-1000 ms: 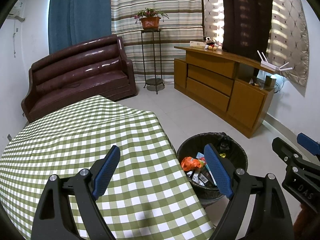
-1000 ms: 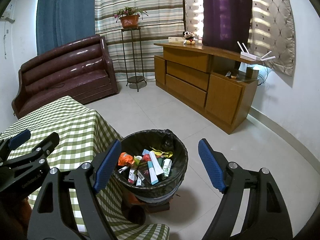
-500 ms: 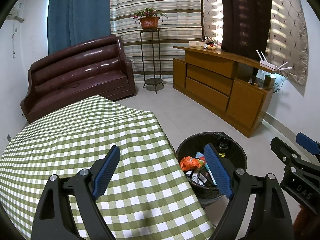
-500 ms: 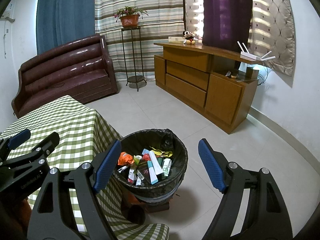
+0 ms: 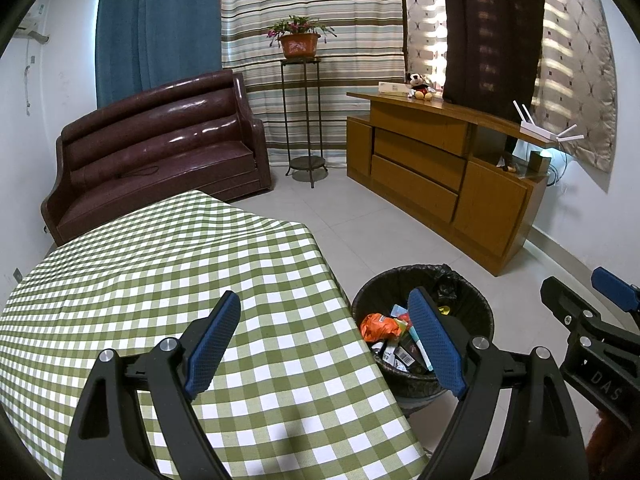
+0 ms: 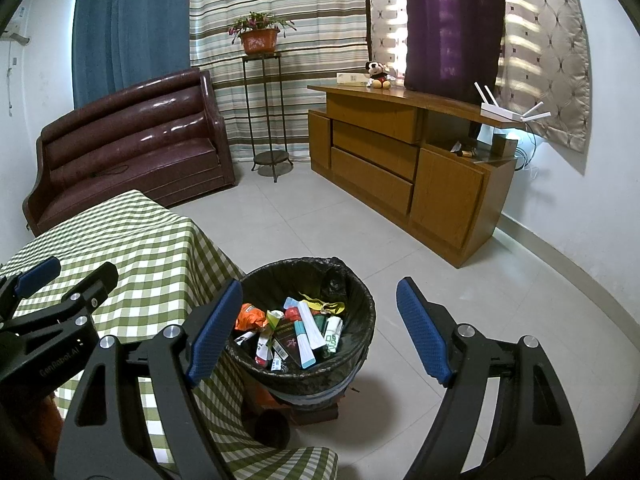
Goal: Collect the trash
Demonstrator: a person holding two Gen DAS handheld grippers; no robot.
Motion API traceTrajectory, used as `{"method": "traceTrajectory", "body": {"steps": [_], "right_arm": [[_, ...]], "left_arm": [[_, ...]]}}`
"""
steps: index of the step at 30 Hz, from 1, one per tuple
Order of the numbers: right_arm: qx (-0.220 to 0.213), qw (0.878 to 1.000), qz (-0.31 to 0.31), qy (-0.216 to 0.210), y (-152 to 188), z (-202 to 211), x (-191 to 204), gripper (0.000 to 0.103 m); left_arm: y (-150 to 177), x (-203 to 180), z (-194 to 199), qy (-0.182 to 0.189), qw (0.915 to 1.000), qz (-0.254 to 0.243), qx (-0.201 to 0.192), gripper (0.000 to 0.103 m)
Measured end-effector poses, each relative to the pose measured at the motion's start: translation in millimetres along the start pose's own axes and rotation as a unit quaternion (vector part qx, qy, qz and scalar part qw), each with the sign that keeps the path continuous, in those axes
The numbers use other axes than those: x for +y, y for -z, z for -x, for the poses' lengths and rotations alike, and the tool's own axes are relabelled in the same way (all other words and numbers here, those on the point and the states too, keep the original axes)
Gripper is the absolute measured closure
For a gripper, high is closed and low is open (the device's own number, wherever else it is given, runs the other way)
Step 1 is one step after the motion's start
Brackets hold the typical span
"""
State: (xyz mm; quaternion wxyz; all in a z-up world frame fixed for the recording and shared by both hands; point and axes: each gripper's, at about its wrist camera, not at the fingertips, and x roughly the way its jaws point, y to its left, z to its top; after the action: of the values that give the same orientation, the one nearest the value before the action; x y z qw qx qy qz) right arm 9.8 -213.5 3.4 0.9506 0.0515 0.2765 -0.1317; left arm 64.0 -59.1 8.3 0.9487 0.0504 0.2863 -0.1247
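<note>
Brown sofa point(image 5: 160, 156), wooden sideboard point(image 5: 440, 172), potted plant point(image 5: 298, 38), checked tablecloth point(image 5: 160, 264)

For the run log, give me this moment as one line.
left gripper: open, empty | right gripper: open, empty | trash bin: wrappers inside | checked tablecloth: no trash visible

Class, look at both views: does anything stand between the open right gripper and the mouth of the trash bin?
Nothing visible does. The right gripper hangs open and empty above the trash bin, whose mouth is uncovered. The checked table lies beside the bin, not across it.
</note>
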Motion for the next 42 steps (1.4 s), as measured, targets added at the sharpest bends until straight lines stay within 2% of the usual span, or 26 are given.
{"method": "traceTrajectory", "body": {"steps": [15,28,37,42], "right_arm": [[0.001,1.0,0.0,0.0,-0.7,0.1,0.5,0.025],[0.001,1.0,0.0,0.0,-1.4,0.1,0.8,0.025],[0.001,1.0,0.0,0.0,-2.1,0.2,0.9,0.025],[0.002,1.0,0.002,0.001,-2.3,0.0,1.8,0.025]], "left_arm": [[-1.5,-4.2,4.1,0.002,0.9999,-0.007,-0.012,0.02],[-0.7,-2.3,1.0,0.018,0.9998,-0.002,-0.007,0.018],[-0.4,-4.2,1.9,0.005,0.9997,-0.019,-0.015,0.018],[0.6,0.6,-1.5,0.006,0.9999,-0.012,-0.003,0.018]]}}
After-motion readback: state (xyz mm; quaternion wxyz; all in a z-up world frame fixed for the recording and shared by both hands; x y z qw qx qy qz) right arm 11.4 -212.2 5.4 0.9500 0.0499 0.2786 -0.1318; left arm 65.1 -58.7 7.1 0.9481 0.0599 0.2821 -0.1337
